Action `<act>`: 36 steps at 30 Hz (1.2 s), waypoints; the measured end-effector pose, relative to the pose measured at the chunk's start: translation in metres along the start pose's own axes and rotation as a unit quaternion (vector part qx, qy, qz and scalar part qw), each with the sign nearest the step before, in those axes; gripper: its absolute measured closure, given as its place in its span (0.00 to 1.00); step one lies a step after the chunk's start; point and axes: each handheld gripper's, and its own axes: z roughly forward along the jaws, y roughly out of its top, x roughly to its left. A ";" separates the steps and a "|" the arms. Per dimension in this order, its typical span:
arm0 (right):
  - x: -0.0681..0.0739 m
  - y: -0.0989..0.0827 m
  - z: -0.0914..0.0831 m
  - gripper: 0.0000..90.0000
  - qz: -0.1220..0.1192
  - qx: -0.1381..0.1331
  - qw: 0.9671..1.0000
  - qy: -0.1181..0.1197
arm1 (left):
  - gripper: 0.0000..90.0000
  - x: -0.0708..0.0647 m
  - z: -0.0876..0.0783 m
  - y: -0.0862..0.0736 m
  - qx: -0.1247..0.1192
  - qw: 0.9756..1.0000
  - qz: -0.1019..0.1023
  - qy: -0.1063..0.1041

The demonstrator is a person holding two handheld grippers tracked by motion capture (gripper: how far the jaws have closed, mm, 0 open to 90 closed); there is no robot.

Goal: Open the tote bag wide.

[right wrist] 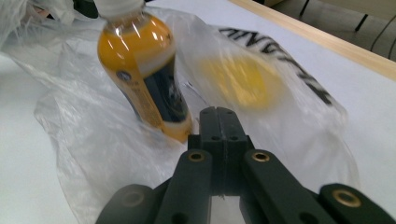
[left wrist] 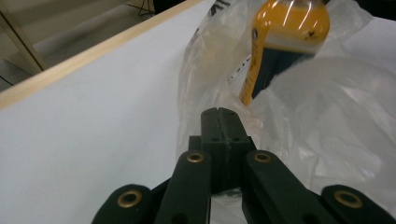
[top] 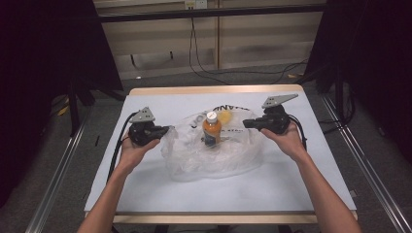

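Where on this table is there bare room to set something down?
Bare white table along the near edge, before the plastic bag and between the forearms; also both far corners. The middle is crowded: bag, orange bottle, and both grippers at its sides.

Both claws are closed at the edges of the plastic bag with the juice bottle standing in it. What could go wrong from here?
1. The orange bottle stands upright on loose film; pulling the plastic bag unevenly could topple it.
2. The left claw and right claw seem to pinch only thin film, which might slip free or tear.
3. The yellow object behind the bottle could roll out.
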 end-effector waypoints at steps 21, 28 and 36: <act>0.011 0.017 0.048 1.00 -0.012 0.036 0.999 0.036 | 1.00 0.005 -0.008 0.034 -0.112 0.991 -0.056 -0.040; 0.005 0.032 0.053 1.00 -0.015 0.052 0.998 0.036 | 1.00 -0.025 -0.010 0.069 -0.040 0.999 0.023 -0.017; 0.008 0.051 0.064 1.00 -0.028 0.084 0.995 0.043 | 1.00 -0.071 -0.007 0.100 0.025 0.994 0.100 -0.030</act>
